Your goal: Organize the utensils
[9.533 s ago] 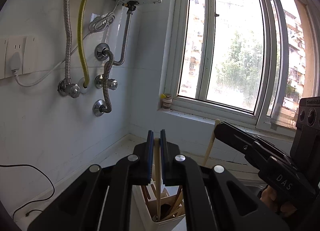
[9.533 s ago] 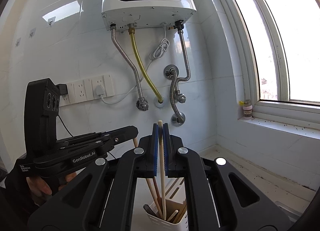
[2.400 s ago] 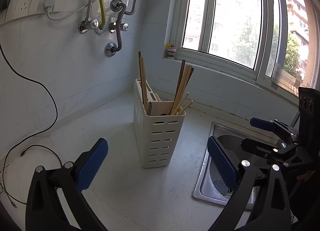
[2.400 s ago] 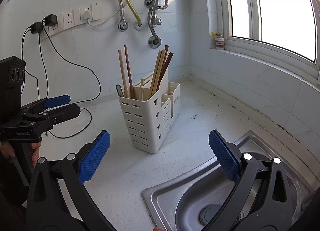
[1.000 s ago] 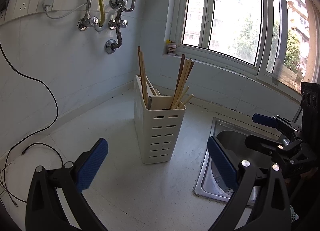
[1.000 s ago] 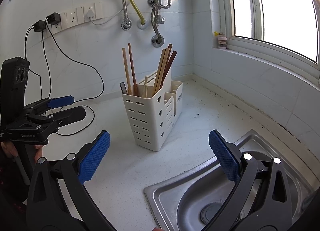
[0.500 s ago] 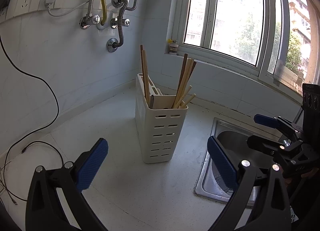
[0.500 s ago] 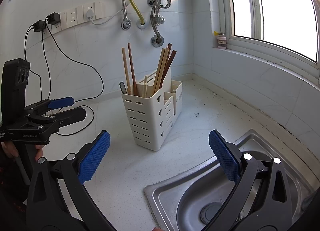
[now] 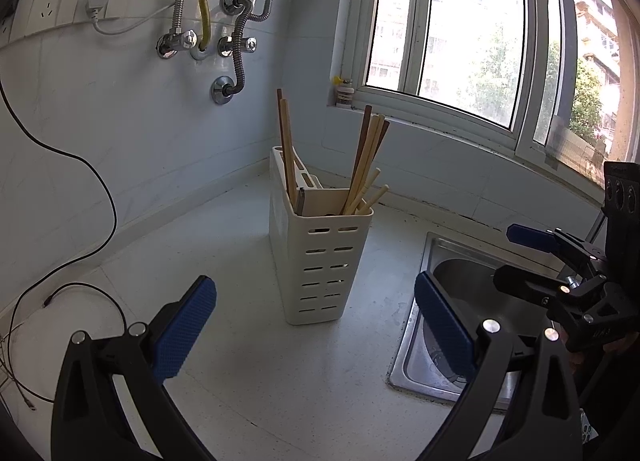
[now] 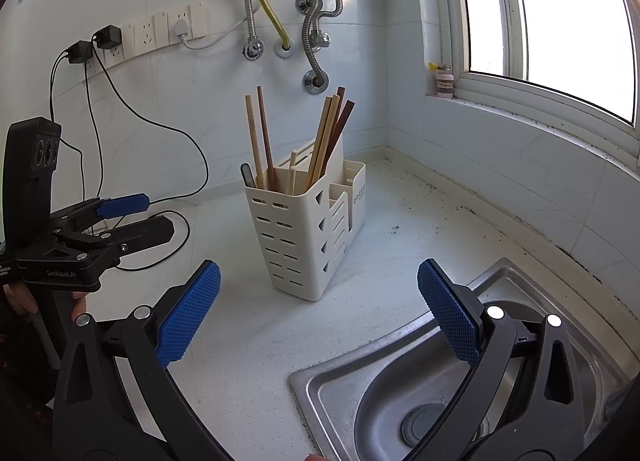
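Looking done: chopsticks [image 10: 320, 141] all stand in the white holder [image 10: 304, 229] on the desk [image 10: 248, 341], beside the sink [image 10: 400, 389]. Left tool [image 9: 316, 325] and right tool [image 10: 320, 301] both spread wide, empty. No loose utensils visible.

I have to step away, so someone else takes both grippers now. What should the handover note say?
Left gripper: open, empty, held back from the caddy.
Right gripper: open, empty, near the sink.
Caddy stands upright on the counter beside the sink.
Done: chopsticks stand in the caddy, in two clusters.
Left: no loose utensils show on the counter or in the visible part of the sink; check outside these views before stopping.
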Tool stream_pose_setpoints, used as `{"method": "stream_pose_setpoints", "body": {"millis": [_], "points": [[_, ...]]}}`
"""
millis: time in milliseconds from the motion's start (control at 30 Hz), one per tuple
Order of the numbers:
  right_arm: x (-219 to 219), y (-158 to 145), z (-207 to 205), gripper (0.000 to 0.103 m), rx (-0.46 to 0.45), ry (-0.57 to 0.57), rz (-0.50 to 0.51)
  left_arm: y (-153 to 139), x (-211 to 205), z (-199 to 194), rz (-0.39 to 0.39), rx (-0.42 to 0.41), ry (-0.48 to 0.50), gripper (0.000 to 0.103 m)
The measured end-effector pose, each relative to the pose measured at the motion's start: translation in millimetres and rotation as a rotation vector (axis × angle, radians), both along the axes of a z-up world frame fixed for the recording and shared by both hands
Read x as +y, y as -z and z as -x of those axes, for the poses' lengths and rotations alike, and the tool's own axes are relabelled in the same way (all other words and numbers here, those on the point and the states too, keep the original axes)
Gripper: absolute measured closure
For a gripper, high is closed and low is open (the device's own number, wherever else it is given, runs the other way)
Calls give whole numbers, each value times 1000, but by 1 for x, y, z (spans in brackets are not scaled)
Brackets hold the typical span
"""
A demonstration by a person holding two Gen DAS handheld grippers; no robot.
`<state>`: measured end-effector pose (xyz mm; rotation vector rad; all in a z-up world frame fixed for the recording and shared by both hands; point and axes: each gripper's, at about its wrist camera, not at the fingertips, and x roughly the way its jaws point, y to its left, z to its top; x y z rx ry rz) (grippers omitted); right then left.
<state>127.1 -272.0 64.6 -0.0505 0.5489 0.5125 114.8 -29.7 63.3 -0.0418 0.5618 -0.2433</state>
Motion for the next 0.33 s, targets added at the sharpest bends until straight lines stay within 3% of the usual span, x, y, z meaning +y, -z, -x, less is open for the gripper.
{"method": "stream_pose_setpoints", "body": {"millis": [333], "points": [[-1, -3, 0, 8, -8, -2, -4, 0, -2, 0, -2, -1, -3, 5]]}}
